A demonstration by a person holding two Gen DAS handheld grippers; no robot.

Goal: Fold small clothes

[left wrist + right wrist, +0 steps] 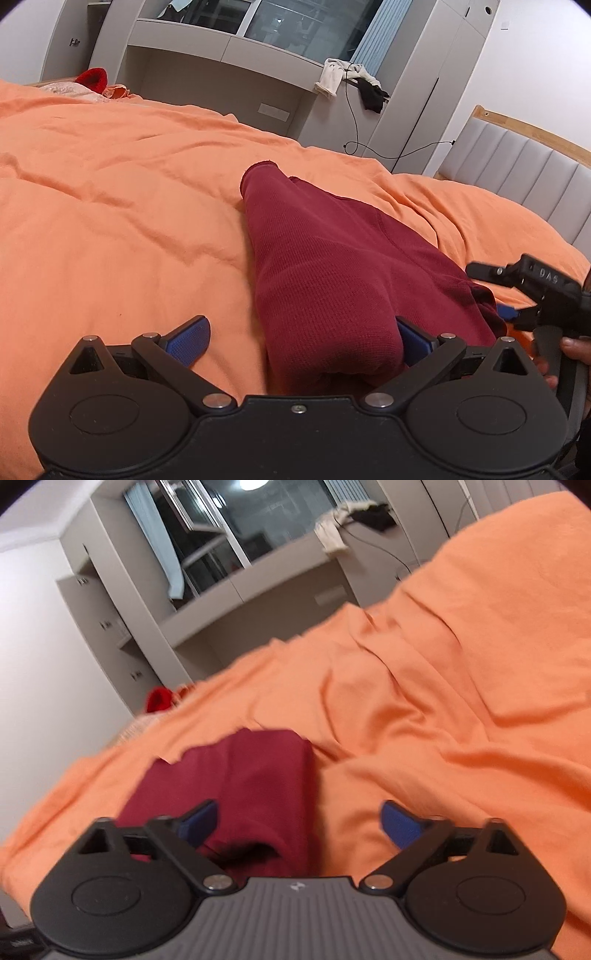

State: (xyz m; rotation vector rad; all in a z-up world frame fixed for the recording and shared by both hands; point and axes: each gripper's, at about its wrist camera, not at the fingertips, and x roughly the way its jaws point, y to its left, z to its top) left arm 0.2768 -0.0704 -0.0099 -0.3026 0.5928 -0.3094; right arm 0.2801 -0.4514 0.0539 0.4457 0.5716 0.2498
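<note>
A dark red knit garment [332, 266] lies folded in a long strip on the orange bed cover [110, 206]. My left gripper [301, 338] is open wide at its near end; the cloth lies between the blue pads, against the right one. The right gripper [517, 295] shows at the garment's right edge in the left wrist view, held by a hand. In the right wrist view the garment [258, 775] lies ahead on the cover [443, 701]; my right gripper [299, 823] is open wide, its left pad over the cloth, its right pad over the cover.
A grey padded headboard [524, 170] stands at the right. A grey desk unit [221, 74] with a window behind stands past the bed, with clothes [351, 77] and a cable hanging from it. A bright red item [92, 78] lies at the bed's far corner.
</note>
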